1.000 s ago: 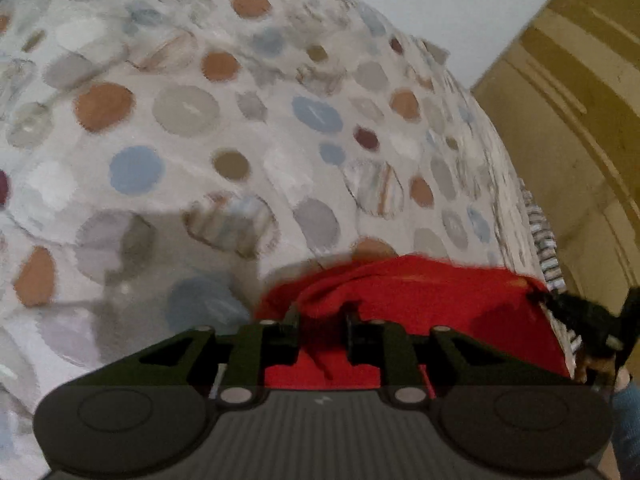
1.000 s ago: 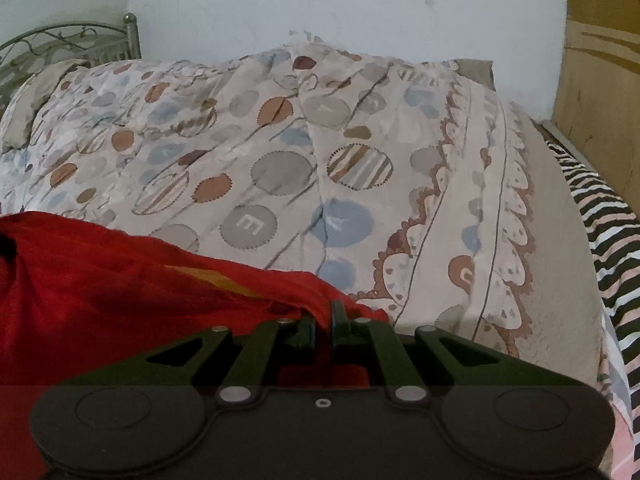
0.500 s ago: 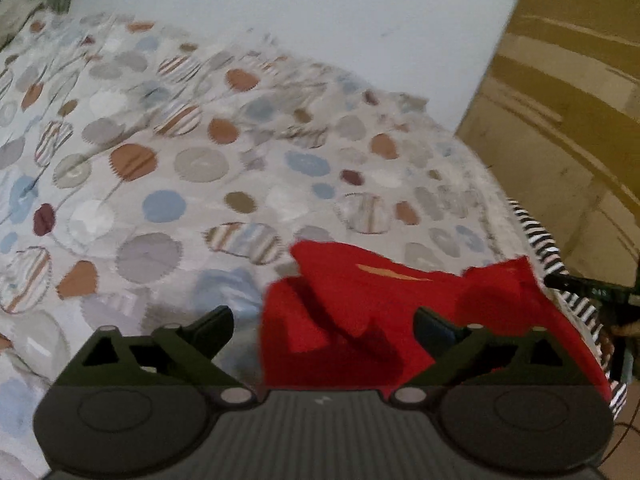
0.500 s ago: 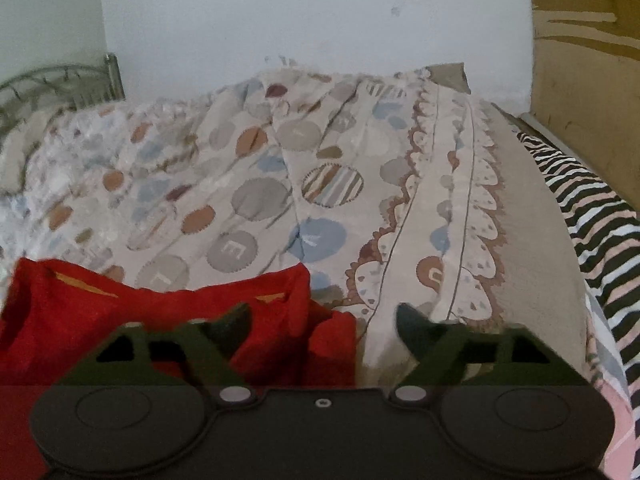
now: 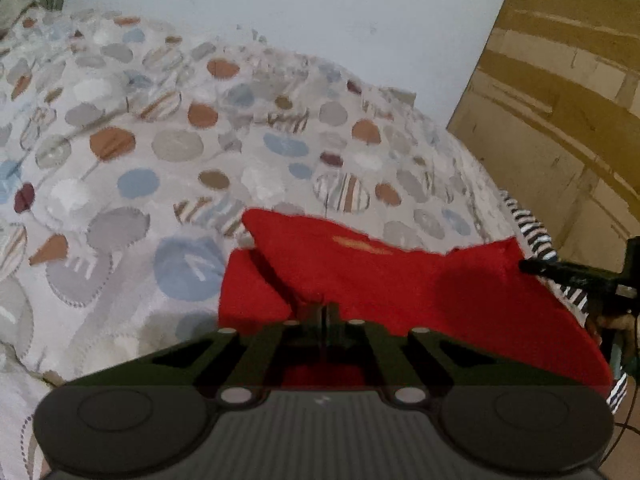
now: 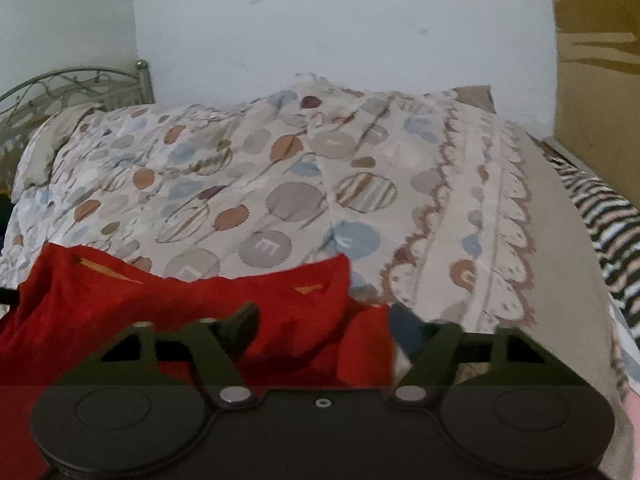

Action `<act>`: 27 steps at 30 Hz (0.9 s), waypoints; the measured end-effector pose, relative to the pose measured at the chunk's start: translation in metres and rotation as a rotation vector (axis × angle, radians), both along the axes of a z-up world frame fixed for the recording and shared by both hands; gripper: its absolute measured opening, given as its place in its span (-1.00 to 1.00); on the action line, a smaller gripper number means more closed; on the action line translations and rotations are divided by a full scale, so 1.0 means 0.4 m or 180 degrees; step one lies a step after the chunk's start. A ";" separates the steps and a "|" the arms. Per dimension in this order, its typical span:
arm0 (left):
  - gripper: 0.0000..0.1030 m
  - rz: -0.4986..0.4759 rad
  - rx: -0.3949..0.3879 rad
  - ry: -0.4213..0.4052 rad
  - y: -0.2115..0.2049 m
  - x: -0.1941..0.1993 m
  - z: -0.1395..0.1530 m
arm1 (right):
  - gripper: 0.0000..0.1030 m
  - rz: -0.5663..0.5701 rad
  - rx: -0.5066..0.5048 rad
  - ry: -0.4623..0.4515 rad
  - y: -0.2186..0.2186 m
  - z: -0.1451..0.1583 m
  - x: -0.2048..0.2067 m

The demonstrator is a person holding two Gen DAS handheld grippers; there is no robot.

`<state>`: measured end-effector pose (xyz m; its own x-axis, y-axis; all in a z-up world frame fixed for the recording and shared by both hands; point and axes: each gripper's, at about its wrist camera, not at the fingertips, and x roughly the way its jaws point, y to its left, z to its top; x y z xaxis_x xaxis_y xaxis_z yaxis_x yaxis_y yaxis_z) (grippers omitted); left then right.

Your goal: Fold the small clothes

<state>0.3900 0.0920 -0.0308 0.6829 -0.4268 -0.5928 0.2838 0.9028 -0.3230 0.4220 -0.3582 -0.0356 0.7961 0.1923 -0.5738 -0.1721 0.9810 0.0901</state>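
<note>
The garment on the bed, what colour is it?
Red garment, clearest in the right wrist view.

Open quilt (image 6: 304,200) beyond red garment (image 6: 200,312), wall (image 6: 340,32) behind

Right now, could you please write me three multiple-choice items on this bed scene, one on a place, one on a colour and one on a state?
1. Where does the garment lie?
A. on the patterned bedspread
B. on the floor
C. on the bed frame

2. What colour is the garment?
A. blue
B. red
C. white

3. How do the fingers of the left gripper stand?
A. spread wide
B. out of view
C. closed together over the garment's near edge

Answers:
1 A, the cloth rests on the circle-patterned cover in both views.
2 B, it is plain red with small yellow marks.
3 C, the left wrist view shows the two fingers meeting with no gap, whereas the right gripper has its jaws apart and closing, the garment's corner between them.
</note>
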 end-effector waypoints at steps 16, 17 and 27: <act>-0.97 0.0551 -0.0001 0.0101 0.049 -0.020 -0.038 | -0.82 -0.0196 -0.0194 0.0170 0.012 -0.029 0.015; -0.94 0.0579 0.0025 0.0079 0.048 -0.026 -0.031 | -0.68 -0.0201 -0.0204 0.0160 0.012 -0.025 0.011; 0.76 0.0536 0.0513 -0.0423 -0.049 -0.081 0.013 | 0.87 -0.0105 -0.0488 -0.0148 0.059 0.032 -0.108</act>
<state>0.3577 0.0726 -0.0255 0.8127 -0.2079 -0.5444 0.1555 0.9777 -0.1411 0.3788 -0.3344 -0.0227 0.8269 0.0786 -0.5568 -0.1400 0.9878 -0.0685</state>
